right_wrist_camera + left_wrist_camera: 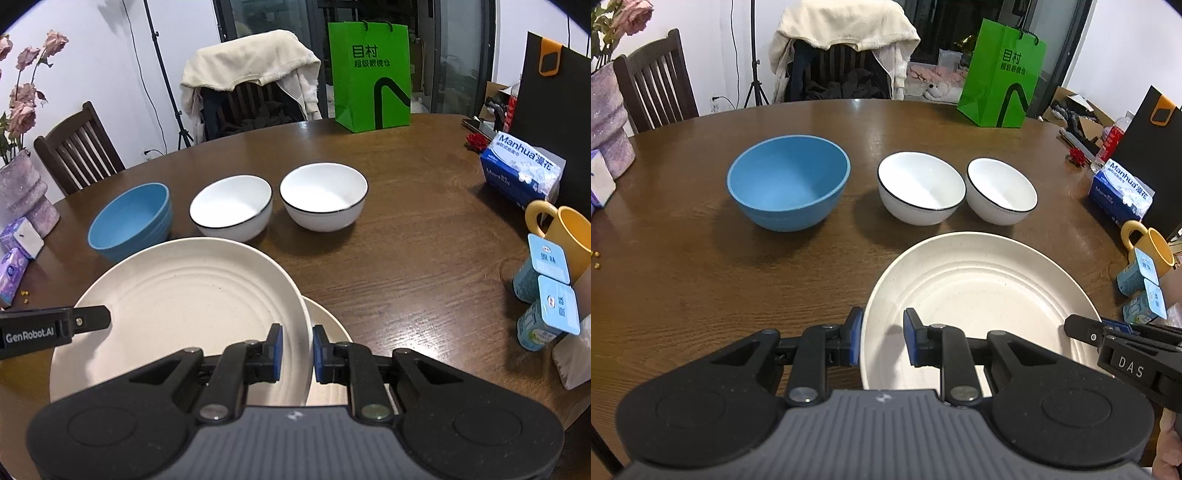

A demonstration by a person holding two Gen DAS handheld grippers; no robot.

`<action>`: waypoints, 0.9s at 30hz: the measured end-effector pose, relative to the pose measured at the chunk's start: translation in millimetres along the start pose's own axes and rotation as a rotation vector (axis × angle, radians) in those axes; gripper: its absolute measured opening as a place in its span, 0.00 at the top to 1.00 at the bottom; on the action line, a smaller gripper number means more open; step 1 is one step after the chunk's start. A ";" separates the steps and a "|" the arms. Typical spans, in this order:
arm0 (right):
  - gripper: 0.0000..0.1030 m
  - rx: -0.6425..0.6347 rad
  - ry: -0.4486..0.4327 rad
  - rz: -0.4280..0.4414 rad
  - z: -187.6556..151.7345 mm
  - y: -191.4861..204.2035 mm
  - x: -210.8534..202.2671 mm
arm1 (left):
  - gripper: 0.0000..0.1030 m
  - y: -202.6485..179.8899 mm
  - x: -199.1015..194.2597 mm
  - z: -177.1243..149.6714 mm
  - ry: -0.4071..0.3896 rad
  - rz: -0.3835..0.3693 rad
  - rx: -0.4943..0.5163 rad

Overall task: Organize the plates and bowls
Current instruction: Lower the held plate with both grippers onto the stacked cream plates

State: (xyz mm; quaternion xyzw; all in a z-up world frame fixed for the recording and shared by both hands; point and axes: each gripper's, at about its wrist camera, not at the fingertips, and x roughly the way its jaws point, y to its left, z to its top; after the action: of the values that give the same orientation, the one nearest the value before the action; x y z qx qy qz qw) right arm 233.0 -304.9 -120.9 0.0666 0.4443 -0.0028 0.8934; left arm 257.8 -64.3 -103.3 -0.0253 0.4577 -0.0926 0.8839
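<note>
**Cream plate held over a second plate, bowls still unsorted**

Both grippers have the same cream plate (177,306) by its rim. The left gripper (882,338) has narrow jaws straddling the plate's edge at about 9 o'clock of the plate, one blue pad outside the rim and one over the inner face. The right gripper (297,349) pinches the opposite edge, at about 3 o'clock, with jaws nearly closed on the thin rim. In the right wrist view a second cream plate (328,332) peeks out from beneath the held one at about 4 o'clock, so stacking the plates looks to be the step in hand and close to finished; whether the two plates touch yet cannot be told.

Left to do, by my reading: the bowls. The blue bowl (788,182) stands alone at 11 o'clock from the plate, and two white bowls sit side by side at 12 o'clock, the left white bowl (919,186) and the right white bowl (1001,190), close together or touching, none nested.

The plates are matte, faintly speckled, with concentric ridges pressed into the well, probably a fibre-plastic composite. The blue bowl is matte and deep, with ribbed bands outside. The white bowls are glossy, probably glazed ceramic, with thin black rims. The tabletop (683,277) is dark grained wood, rounded at the far edge.
</note>
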 end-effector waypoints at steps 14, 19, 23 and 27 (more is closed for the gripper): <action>0.84 0.000 0.027 -0.036 -14.0 -14.5 12.9 | 0.77 -12.5 24.6 -5.5 0.038 -0.014 0.021; 0.84 -0.015 0.031 -0.056 -18.4 -17.2 15.8 | 0.77 -17.9 33.4 -9.7 0.052 -0.017 0.034; 0.84 -0.027 0.030 -0.065 -20.7 -19.0 17.6 | 0.77 -19.6 36.6 -11.1 0.055 -0.014 0.044; 0.84 -0.042 0.026 -0.072 -21.9 -18.7 19.0 | 0.77 -19.6 37.5 -12.7 0.061 -0.013 0.053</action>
State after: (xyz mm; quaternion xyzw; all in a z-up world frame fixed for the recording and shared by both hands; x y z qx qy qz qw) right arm 226.0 -319.8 -151.3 0.0319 0.4580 -0.0249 0.8880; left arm 265.8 -90.1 -138.3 -0.0019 0.4815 -0.1109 0.8694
